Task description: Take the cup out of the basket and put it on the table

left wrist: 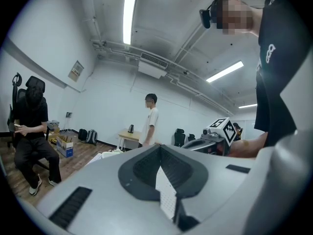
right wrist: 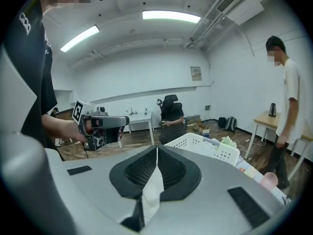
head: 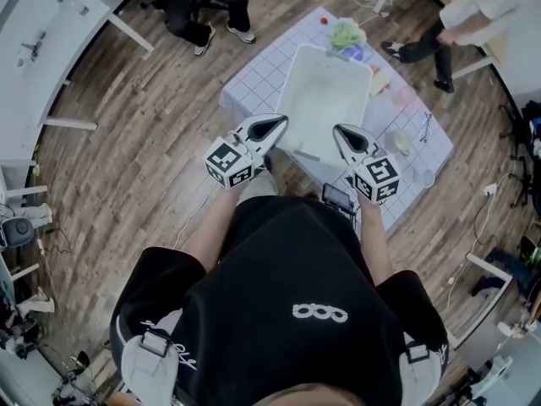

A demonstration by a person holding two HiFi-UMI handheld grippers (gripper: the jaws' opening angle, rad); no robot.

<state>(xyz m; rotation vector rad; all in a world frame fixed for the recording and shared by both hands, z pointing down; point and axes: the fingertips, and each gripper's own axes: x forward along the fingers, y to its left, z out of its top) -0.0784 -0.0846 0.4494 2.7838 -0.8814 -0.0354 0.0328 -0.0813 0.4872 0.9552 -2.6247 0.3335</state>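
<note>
A white plastic basket (head: 292, 74) stands on a table with a checked cloth (head: 254, 83); in the right gripper view the basket (right wrist: 205, 146) shows just beyond the jaws. I cannot make out a cup inside it. My left gripper (head: 275, 125) is shut and empty, its tip at the basket's near left corner. At the near right corner my right gripper (head: 345, 131) is shut on nothing too. In the left gripper view the jaws (left wrist: 160, 146) meet, with the right gripper (left wrist: 215, 140) ahead. The right gripper view shows its closed jaws (right wrist: 157, 147) and the left gripper (right wrist: 100, 129).
A green bunch (head: 347, 34) lies past the basket's far end. Small items, among them a pale cup-like thing (head: 401, 142) and a clear one (head: 425, 178), sit on the cloth to the right. One person sits (head: 199, 2) beyond the table, another (head: 456, 15) at the far right.
</note>
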